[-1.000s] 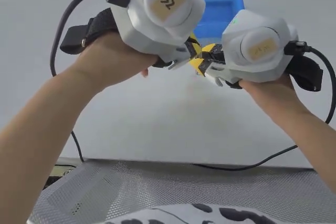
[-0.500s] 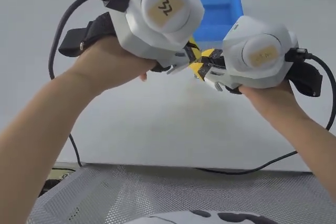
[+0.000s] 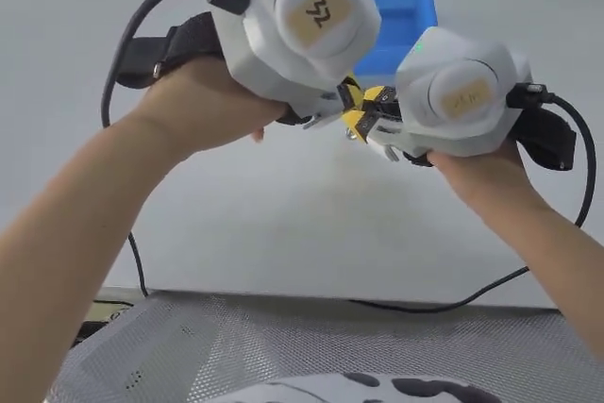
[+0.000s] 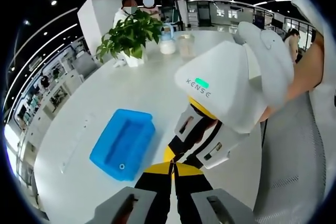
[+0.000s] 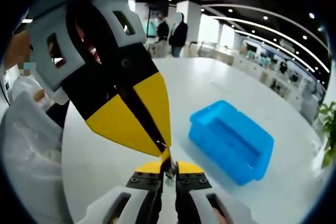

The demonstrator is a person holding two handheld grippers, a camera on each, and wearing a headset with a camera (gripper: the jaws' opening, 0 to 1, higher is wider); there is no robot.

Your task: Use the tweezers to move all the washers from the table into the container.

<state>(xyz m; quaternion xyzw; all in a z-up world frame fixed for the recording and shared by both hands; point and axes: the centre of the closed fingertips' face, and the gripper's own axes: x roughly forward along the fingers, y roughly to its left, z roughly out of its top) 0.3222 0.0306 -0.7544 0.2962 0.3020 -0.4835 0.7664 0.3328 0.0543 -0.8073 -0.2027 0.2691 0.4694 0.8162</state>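
I hold both grippers up over the white table (image 3: pixel 283 214), tip to tip. My left gripper (image 3: pixel 351 104) has its yellow-tipped jaws shut; a thin dark line runs between them and I cannot tell whether anything is held. My right gripper (image 3: pixel 371 112) meets it from the right, also shut. In the left gripper view, my own jaws (image 4: pixel 172 167) touch the right gripper (image 4: pixel 170 153). In the right gripper view, my own jaws (image 5: pixel 168 170) sit just under the left gripper (image 5: pixel 164 149). The blue container (image 3: pixel 401 16) stands behind them, open side up (image 4: pixel 123 142) (image 5: pixel 231 140).
A black cable (image 3: pixel 453 299) trails over the table's near edge. Grey mesh (image 3: pixel 283 346) lies below that edge. A potted plant (image 4: pixel 128 38), a jug (image 4: pixel 167 43) and a cup (image 4: pixel 186 44) stand at the far end of the table.
The two grippers stay tip to tip. The left one has drifted slightly up and to the right.
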